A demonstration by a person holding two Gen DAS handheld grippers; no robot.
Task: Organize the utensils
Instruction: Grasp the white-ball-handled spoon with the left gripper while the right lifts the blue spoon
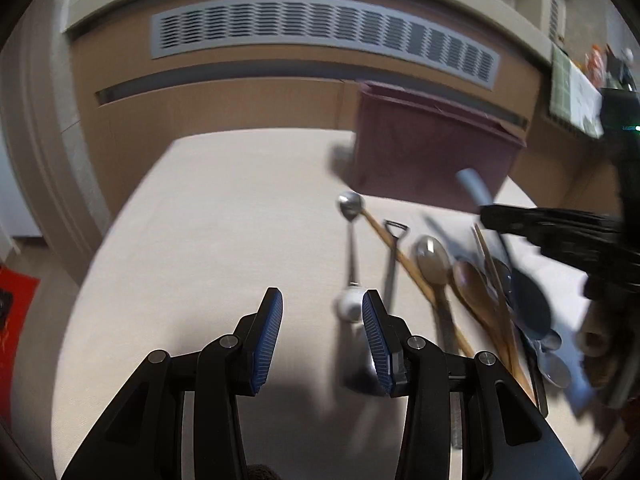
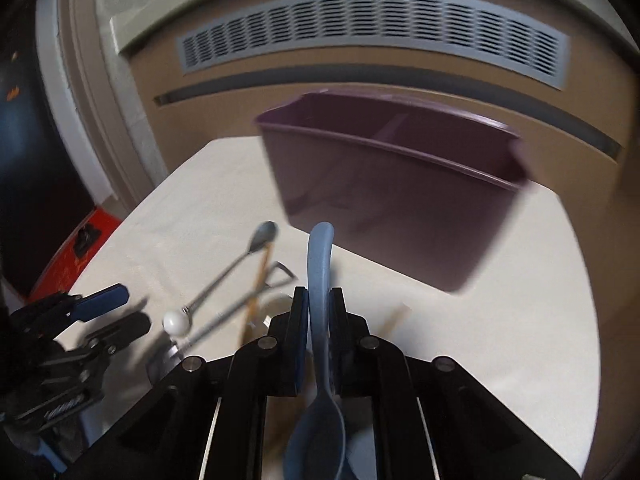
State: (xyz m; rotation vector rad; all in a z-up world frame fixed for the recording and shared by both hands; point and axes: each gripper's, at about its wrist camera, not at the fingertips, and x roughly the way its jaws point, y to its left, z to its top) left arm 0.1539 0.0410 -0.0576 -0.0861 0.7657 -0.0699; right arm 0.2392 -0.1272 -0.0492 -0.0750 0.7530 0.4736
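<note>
Right gripper [image 2: 319, 300] tilted down over the table [image 2: 520, 300], clamped on blue spoon [image 2: 320, 264] (handle toward purple bin [image 2: 380, 184]). Left gripper [image 1: 322, 312] open above table, utensil pile [image 1: 460, 280] beside it.

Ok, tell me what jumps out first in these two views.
The right gripper is shut on a blue spoon, handle pointing at the purple bin at the table's far side. In the left view, a jumble of spoons lies right of the open left gripper.

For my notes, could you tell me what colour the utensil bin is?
Dark purple bin, clearest in the right wrist view.
</note>
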